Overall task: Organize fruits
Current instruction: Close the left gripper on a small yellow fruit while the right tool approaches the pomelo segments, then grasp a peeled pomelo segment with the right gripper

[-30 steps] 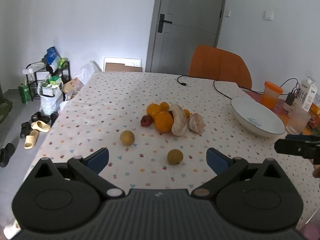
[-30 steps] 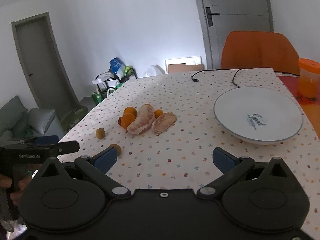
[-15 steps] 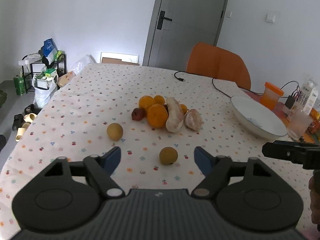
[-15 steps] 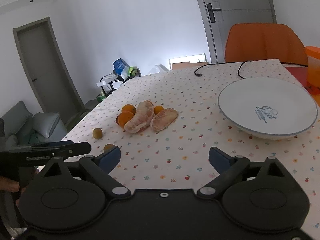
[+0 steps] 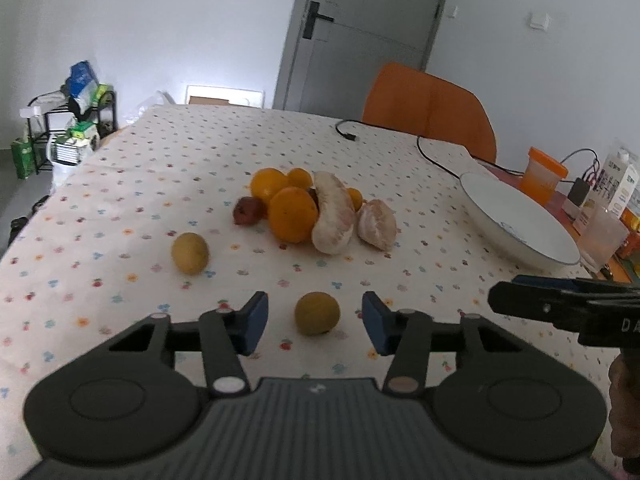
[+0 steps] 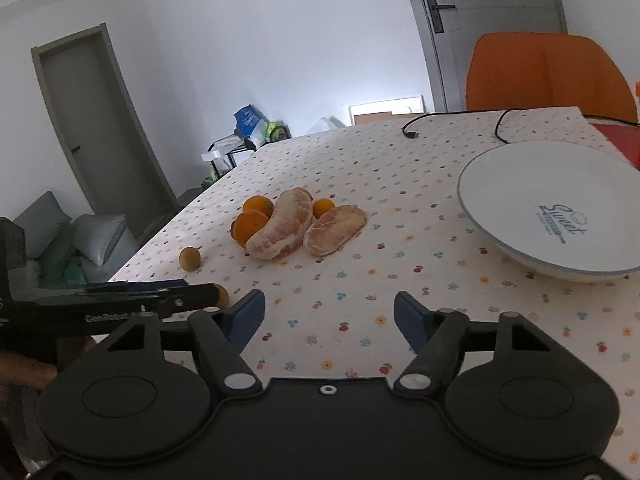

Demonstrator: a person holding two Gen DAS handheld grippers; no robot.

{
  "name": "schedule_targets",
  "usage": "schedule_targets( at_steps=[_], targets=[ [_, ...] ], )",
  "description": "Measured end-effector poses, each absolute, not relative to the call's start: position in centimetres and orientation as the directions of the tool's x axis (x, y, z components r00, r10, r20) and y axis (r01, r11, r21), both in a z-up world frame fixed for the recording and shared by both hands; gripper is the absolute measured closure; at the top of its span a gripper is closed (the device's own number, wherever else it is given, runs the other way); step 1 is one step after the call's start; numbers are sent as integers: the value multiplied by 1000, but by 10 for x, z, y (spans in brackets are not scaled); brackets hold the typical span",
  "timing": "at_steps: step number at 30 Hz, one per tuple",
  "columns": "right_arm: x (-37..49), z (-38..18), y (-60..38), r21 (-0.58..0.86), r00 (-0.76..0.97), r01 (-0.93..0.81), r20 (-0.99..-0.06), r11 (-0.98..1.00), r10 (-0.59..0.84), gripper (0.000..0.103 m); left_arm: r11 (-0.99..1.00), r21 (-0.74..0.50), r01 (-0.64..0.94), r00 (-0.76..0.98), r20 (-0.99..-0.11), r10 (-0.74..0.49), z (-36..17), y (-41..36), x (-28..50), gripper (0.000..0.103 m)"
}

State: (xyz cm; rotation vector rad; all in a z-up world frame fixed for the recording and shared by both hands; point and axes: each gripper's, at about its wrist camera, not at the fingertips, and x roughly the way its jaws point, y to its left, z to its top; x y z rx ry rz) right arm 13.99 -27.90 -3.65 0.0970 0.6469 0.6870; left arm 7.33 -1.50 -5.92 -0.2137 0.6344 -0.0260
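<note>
A pile of fruit lies mid-table: oranges, a dark red fruit and two peeled pomelo segments. Two small yellow-brown fruits lie apart, one at the left and one between the blue pads of my open left gripper, not gripped. A white plate stands empty at the right. My right gripper is open and empty above the tablecloth, in front of the pile and left of the plate.
An orange chair stands at the far side. A black cable crosses the cloth. An orange cup, a carton and a plastic cup crowd the right edge. The table drops off at the left toward a shelf.
My left gripper has moved forward and lower, so the near yellow-brown fruit now sits between its pads, which have narrowed. My right gripper has moved slightly forward toward the pile.
</note>
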Motion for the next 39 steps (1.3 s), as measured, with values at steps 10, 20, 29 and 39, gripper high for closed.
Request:
schedule_targets(
  at_steps=[10,20,29,39],
  targets=[
    [155,-42,-263,284,562,-585,-533,759,633,42,968,-248,-43,805,-582,-114,-66,-10,92,79],
    [177,-45,-245,283,552,-587,-545,758,631,47,968,-244,-59,814,-574,-95,-62,-2,104,79],
    [200,-51,-225,281,549,-569,-570,773,611,48,966,-246,-79,821,-566,-77,-61,7,116,79],
    [220,-54,-210,266,562,-543,-589,796,581,48,961,-261,-95,833,-548,-67,-57,12,119,79]
  ],
)
